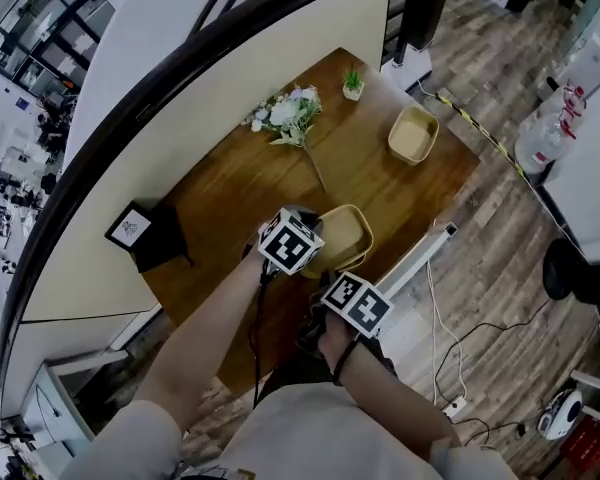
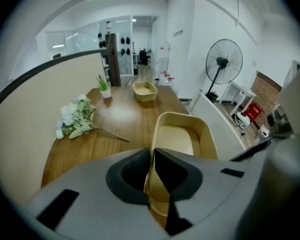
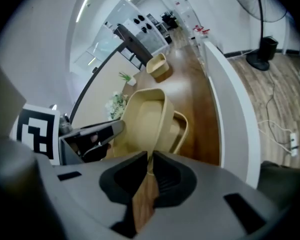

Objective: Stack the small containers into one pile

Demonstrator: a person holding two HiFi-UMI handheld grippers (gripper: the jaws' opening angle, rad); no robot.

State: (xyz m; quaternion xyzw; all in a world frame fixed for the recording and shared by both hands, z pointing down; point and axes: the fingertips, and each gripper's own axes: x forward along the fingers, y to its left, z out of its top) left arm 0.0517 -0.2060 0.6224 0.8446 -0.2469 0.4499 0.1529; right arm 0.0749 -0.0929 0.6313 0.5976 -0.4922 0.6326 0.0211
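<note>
Two beige containers (image 1: 342,236) sit together at the near right edge of the wooden table (image 1: 230,188). The upper one (image 3: 145,116) is tilted against the lower one (image 3: 182,129). My left gripper (image 2: 151,156) is shut on the near rim of a beige container (image 2: 179,136). From the near side, my right gripper (image 3: 150,160) is shut on the tilted container's thin rim. A third beige container (image 1: 413,134) stands alone at the table's far right; it is also in the left gripper view (image 2: 144,90).
A bunch of white flowers (image 1: 285,116) lies at the back of the table beside a small potted plant (image 1: 353,83). A black card stand (image 1: 145,233) stands at the left. A curved partition (image 1: 100,198) bounds the table's left side. A fan (image 2: 224,64) stands on the floor.
</note>
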